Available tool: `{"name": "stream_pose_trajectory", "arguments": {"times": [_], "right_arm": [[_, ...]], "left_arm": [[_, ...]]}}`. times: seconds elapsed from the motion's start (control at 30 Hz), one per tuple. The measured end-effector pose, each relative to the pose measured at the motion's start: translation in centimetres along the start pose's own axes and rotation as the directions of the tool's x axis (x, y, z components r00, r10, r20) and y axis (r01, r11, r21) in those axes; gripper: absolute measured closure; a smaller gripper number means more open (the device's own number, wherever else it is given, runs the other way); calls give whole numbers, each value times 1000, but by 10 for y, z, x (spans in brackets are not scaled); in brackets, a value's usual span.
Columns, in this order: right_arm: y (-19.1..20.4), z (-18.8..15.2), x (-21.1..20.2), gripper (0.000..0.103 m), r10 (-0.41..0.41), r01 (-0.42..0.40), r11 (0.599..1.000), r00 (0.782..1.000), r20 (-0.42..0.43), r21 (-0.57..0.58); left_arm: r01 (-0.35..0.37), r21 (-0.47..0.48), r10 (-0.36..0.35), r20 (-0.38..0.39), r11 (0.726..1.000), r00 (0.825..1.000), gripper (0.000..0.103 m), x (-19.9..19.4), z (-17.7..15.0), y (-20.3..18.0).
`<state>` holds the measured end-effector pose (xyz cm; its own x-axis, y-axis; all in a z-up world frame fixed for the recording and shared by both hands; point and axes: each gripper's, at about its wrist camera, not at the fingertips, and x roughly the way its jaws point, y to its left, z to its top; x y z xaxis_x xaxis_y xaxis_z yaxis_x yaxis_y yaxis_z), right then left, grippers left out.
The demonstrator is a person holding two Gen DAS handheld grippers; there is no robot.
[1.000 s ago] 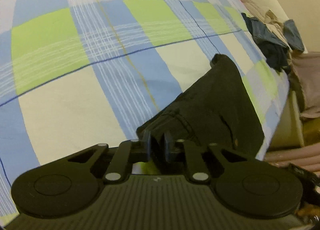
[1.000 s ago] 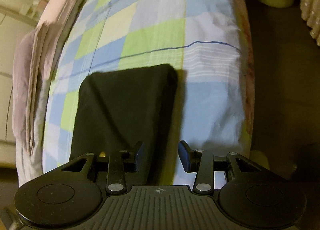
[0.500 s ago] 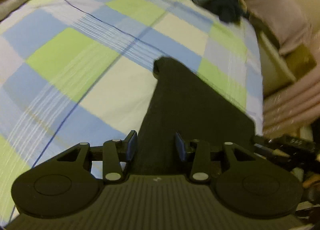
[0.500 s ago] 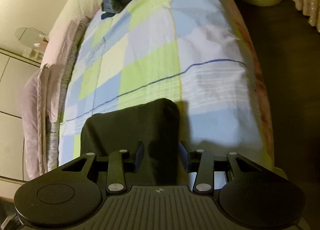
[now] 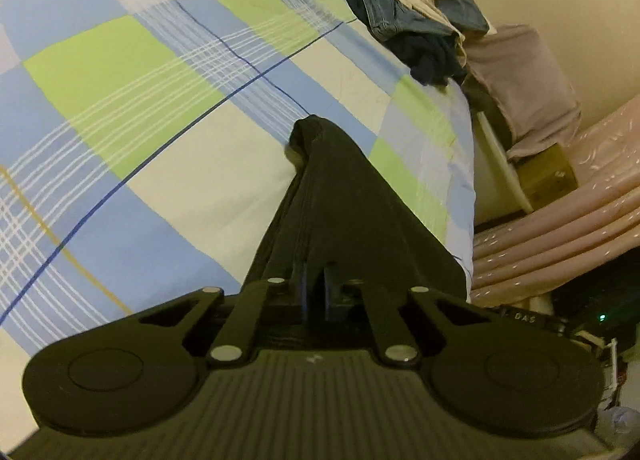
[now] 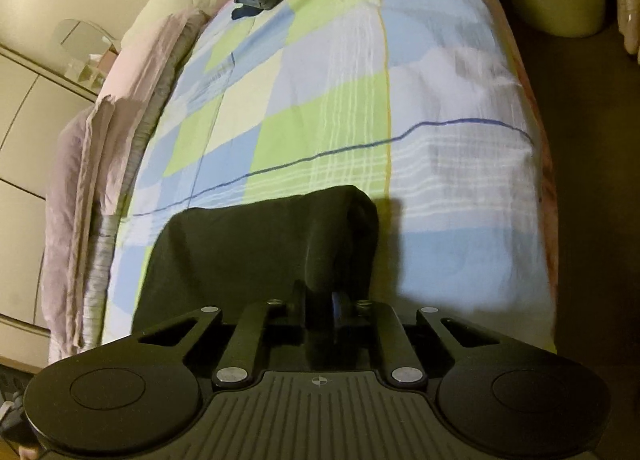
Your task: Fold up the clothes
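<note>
Half a second ago both sets of fingers were spread apart over the black garment (image 5: pixel 340 216); now both are clenched on it. In the left wrist view the left gripper (image 5: pixel 316 286) is seen pinched onto the near edge of the dark cloth, which is drawn up from the bed (image 5: pixel 120 108) into taut pleats that fan back to a bunched far corner resting on the checked cover. In the right wrist view the right gripper (image 6: pixel 322 306) is closed on a raised fold of the same black garment (image 6: pixel 256 248), a rounded hump of fabric being gathered just ahead of its fingers while the rest lies flat on the bed (image 6: pixel 440 180) toward the left side. The garment is thus held at two points along its near edge, close to the side of the mattress, and partly lifted. It is judged that a double grasp has been secured and that the next fold can be started: the held edge would probably be carried across toward the far end so the cloth is halved. Slipping of the thin fabric and an uneven fold line are the likely risks, since the cloth is tensioned unequally. A pile of unfolded clothes (image 5: pixel 416 32) is left at the far corner of the bed, so much of the task is taken to remain.
</note>
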<state>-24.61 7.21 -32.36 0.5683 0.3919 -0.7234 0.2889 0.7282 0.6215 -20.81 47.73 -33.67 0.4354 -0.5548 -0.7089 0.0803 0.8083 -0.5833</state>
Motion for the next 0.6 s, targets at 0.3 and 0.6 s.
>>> {"name": "stream_pose_trajectory", "arguments": {"times": [0.3, 0.6], "right_arm": [[-4, -5, -10, 60, 46, -45, 998, 999, -20, 33], [7, -24, -18, 92, 45, -46, 998, 999, -21, -48]], "left_arm": [[-4, -112, 2, -15, 994, 1000, 69, 2, -1, 2], [-17, -8, 17, -16, 1000, 1000, 96, -6, -17, -5]]}}
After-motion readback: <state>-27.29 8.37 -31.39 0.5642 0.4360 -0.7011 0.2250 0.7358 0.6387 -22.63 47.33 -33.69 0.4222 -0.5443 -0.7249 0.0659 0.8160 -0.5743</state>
